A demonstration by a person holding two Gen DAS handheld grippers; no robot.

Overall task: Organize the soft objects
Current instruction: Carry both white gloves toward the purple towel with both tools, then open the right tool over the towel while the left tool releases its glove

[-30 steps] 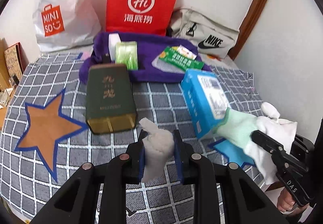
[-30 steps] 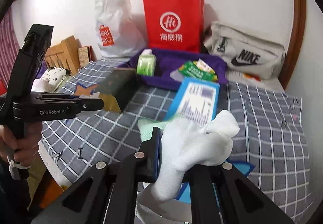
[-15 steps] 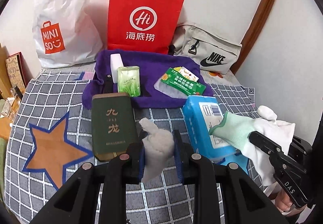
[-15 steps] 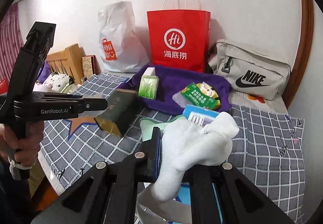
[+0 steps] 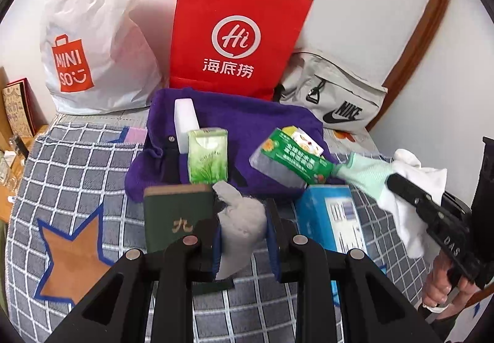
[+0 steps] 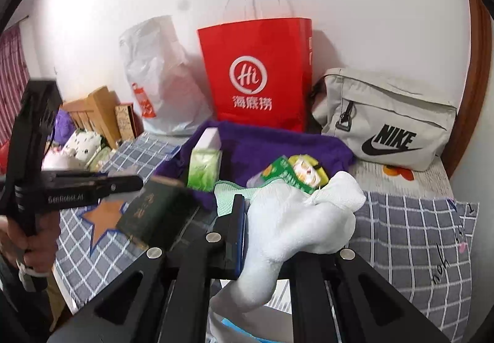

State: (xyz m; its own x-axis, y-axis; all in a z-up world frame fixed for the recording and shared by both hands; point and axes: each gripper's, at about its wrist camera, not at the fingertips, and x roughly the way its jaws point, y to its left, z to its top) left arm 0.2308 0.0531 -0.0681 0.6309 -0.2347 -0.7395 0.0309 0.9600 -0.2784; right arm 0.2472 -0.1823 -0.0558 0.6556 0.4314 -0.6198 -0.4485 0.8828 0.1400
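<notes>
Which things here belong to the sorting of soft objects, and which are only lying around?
Part of the job:
- grey sock, held in the left gripper
- white sock and mint green cloth, held in the right gripper
- purple towel

Lying about:
- red paper bag
- Miniso bag
- Nike bag
- dark green box
- blue box

both views sit low over the checked bedspread (image 5: 77,163), close in, facing the wall. they share the red paper bag (image 5: 237,31) and purple cloth (image 6: 278,145); each catches the other gripper sideways.
</notes>
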